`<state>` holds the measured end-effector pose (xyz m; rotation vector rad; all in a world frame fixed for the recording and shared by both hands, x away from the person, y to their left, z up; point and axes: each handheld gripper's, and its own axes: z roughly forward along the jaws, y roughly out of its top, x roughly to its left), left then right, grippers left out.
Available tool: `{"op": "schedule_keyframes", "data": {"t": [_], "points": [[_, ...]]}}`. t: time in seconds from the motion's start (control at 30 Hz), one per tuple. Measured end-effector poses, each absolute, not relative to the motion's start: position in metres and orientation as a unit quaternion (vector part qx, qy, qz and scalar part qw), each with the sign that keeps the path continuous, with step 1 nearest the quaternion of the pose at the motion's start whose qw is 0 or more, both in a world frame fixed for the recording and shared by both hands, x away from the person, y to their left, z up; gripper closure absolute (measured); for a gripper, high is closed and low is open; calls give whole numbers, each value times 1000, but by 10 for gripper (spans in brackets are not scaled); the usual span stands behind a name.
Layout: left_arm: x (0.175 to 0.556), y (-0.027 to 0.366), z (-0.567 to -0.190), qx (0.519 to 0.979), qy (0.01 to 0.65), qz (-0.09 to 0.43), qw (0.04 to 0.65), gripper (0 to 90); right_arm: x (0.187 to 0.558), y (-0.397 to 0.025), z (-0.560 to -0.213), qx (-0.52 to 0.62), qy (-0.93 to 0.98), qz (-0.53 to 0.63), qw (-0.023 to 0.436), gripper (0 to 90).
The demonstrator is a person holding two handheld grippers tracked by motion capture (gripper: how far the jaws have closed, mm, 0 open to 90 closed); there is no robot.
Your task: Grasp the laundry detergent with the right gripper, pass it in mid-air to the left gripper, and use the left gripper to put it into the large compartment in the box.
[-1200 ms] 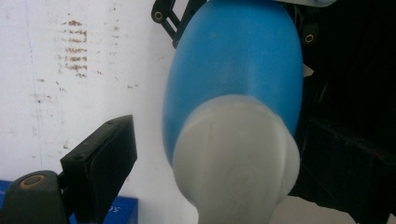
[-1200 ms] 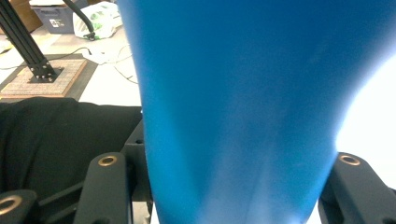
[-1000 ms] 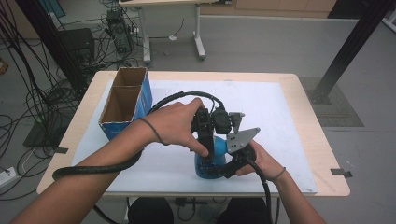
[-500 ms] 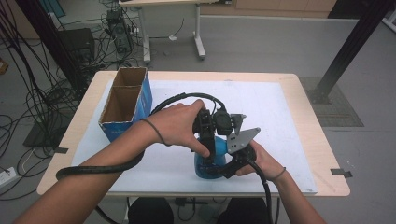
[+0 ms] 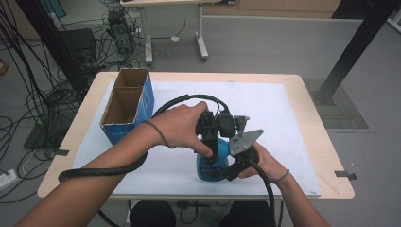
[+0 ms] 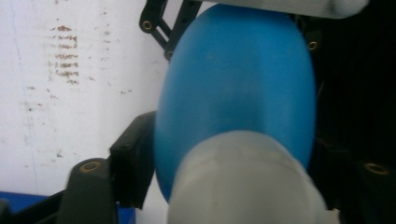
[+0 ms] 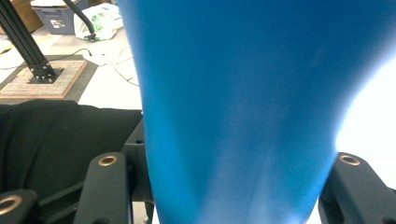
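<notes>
- A blue bottle (image 5: 213, 163) stood on the white mat (image 5: 283, 113) near the front edge of the bench (image 5: 326, 142), just ahead of the person, caught between both tools.
- The bottle showed a smooth, matte blue body, rounded and wide in the left gripper view (image 6: 233, 88), with a pale, blurred cap (image 6: 243, 182) close to that camera; in the right gripper view the blue body (image 7: 243, 102) narrowed toward the jaws.
- The right tool (image 7: 238, 196) was clamped on the bottle, a black jaw pressed to either side of the blue body.
- The left tool (image 6: 224, 163) came at the bottle from above, its jaws either side of the top end; it looked closed around the cap or neck, though the blur left the contact itself unclear.
- The left hand (image 5: 182, 125) and right hand (image 5: 265, 163) sat close together over the bottle in the high view.
- The step in hand appeared to be opening the bottle: one tool steadying the body, the other working the cap.
- The next move likely called for a firm hold below and a twist above, with the bottle kept upright so it would not slip.
- An open blue cardboard box (image 5: 126, 105) stood well apart at the left of the bench, its two compartments showing bare.
</notes>
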<state>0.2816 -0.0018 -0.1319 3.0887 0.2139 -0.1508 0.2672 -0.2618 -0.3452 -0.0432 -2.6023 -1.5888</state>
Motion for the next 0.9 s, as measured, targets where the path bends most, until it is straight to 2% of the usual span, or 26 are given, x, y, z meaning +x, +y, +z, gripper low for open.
{"op": "schedule_keyframes", "data": {"t": [0.9], "points": [[280, -1, -131, 995, 82, -49, 10, 368, 269, -256, -343, -10, -854, -518, 50, 417]]}}
